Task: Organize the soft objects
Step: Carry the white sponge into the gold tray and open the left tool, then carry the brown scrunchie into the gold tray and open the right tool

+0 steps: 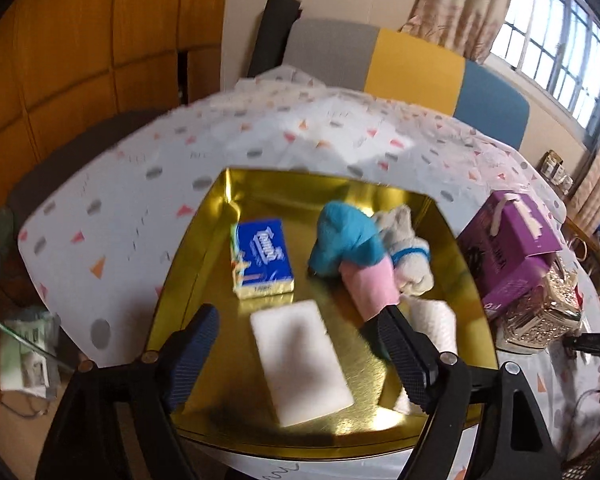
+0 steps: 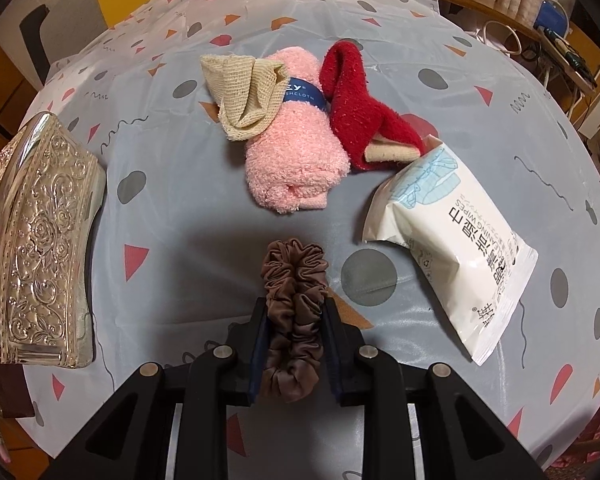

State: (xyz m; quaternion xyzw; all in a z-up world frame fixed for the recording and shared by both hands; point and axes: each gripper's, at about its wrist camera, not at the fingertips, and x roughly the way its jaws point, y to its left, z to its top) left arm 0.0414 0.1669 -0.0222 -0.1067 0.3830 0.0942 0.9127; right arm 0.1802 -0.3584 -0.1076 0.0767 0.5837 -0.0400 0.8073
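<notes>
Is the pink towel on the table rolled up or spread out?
Rolled up. The pink towel lies as a tight cylinder on the table, its spiral end facing the camera and a blue paper band around it.

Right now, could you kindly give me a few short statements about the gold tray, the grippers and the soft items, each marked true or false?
1. The right gripper is shut on the brown satin scrunchie. True.
2. The blue tissue pack lies in the shiny gold tray. True.
3. The left gripper clamps the white rectangular sponge. False: its jaws stand open over the sponge.
4. The rolled pink washcloth lies in the tray. False: it lies on the patterned tablecloth.
</notes>
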